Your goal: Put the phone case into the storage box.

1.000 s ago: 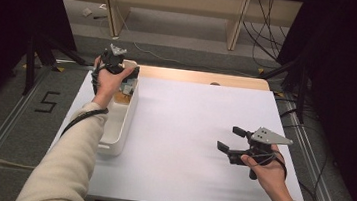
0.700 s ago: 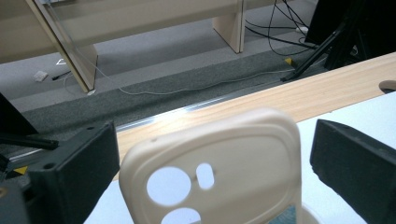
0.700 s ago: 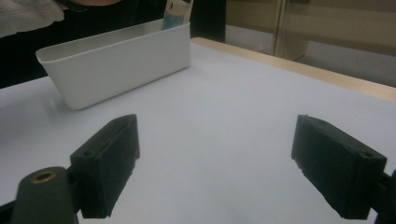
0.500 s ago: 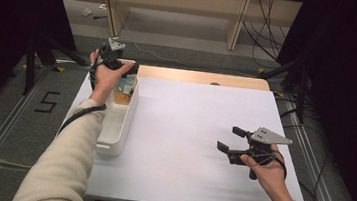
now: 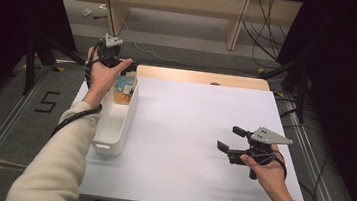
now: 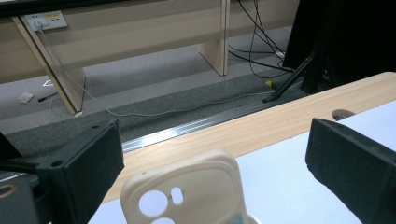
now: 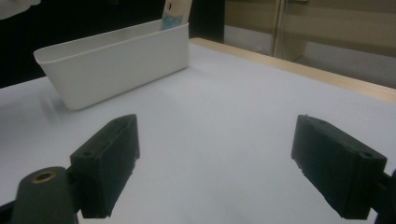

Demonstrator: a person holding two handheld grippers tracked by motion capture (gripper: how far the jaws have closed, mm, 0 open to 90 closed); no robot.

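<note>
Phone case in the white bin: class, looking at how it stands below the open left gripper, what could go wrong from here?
1. The phone case stands on end in the white bin, below the open left gripper and untouched by its jaws; it might tip over.
2. The bin sits near the table's left edge; a nudge from the forearm could shift it.
3. The right gripper waits open, far from the bin, so it probably couldn't steady it.

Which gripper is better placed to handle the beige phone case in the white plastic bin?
Left. The left gripper hovers open above the beige phone case in the white plastic bin; the right gripper is far across the table.
</note>
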